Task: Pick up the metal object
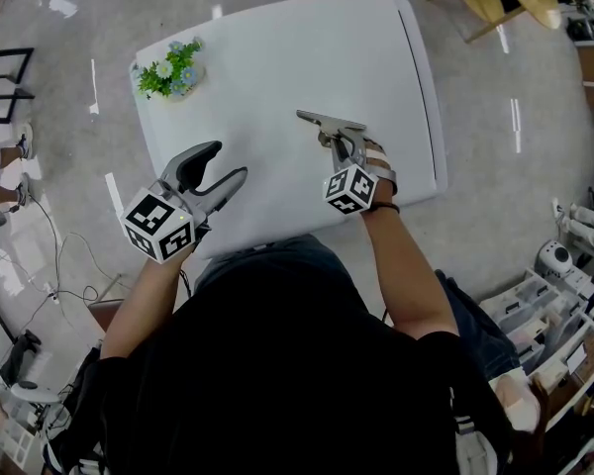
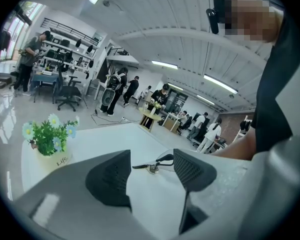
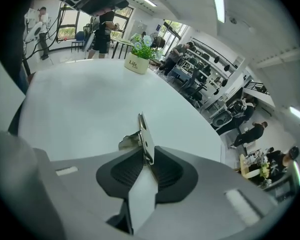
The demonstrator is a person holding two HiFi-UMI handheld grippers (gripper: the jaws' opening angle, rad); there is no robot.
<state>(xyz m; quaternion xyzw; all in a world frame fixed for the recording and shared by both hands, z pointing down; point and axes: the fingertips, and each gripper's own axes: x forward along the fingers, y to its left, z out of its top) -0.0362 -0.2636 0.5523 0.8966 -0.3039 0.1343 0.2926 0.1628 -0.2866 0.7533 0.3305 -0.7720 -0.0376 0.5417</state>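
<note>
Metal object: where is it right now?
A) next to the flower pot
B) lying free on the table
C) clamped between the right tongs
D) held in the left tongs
C: in the right gripper view the right tongs press on the metal object from both sides.

There is one white rectangular table (image 1: 277, 57) with rounded corners. It carries one small pale pot of green leaves and light-blue flowers (image 1: 168, 70) and one flat silver metal object (image 1: 322, 120). There are two grey two-jaw grippers with black ribbed pads, the left gripper (image 1: 230, 161) and the right gripper (image 3: 146, 159). They bear two black-and-white marker cubes, the left cube (image 1: 158, 226) and the right cube (image 1: 351, 188).
</note>
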